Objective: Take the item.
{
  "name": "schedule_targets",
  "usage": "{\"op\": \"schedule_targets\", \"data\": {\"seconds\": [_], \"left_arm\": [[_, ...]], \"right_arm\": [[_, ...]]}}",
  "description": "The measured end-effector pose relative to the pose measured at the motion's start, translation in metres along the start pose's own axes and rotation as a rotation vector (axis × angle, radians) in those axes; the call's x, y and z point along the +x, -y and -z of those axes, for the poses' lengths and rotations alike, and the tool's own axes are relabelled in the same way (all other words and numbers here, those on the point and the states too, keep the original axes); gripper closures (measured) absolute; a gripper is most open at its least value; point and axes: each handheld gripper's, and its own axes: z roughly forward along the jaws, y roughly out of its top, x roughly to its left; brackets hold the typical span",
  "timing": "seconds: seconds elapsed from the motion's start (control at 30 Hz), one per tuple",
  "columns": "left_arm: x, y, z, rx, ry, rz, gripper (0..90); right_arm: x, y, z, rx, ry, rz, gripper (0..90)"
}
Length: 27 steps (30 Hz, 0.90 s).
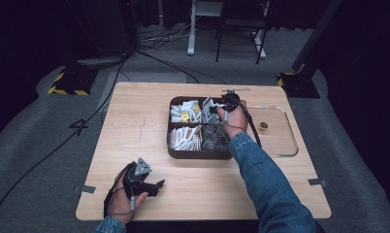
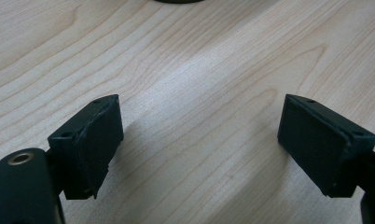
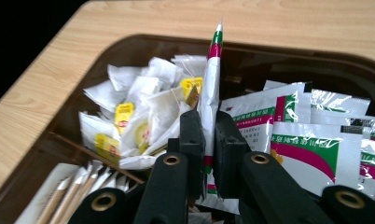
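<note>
Pinching sachet [image 3: 210, 88] edge-on: right gripper [image 3: 208, 140], jaws closed on it, sachet upright, white with green and red bands. Gripper over far right compartment of brown tray [image 1: 174, 151], among more sachets [image 3: 311, 135]. Far left compartment: tea bags [image 3: 139, 112] with yellow tags. Near left: paper-wrapped sticks [image 3: 69, 191]. Left gripper [image 1: 147, 184] near table's [image 2: 185, 70] front edge, well apart from tray, jaws wide apart, nothing between them. Clear tray [image 1: 285, 145] beside brown tray on right.
</note>
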Motion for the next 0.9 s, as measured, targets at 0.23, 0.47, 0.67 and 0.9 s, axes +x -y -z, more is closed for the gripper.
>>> {"op": "schedule_targets", "data": {"seconds": [0.23,0.47,0.67,0.9], "left_arm": [[0.000,-0.001,-0.001,-0.003,-0.003,0.005,14.5],[0.001,-0.001,-0.001,-0.001,-0.003,0.003,14.5],[0.001,-0.001,-0.001,-0.002,-0.003,0.004,14.5],[0.000,-0.001,-0.001,-0.003,-0.003,0.005,14.6]], "right_arm": [[0.007,0.001,0.022,-0.030,-0.049,0.037,84.3],[0.019,0.008,0.049,-0.045,-0.168,0.078,84.4],[0.036,0.020,0.083,-0.059,-0.233,0.139,84.4],[0.051,0.037,0.109,-0.031,-0.289,0.196,84.4]]}}
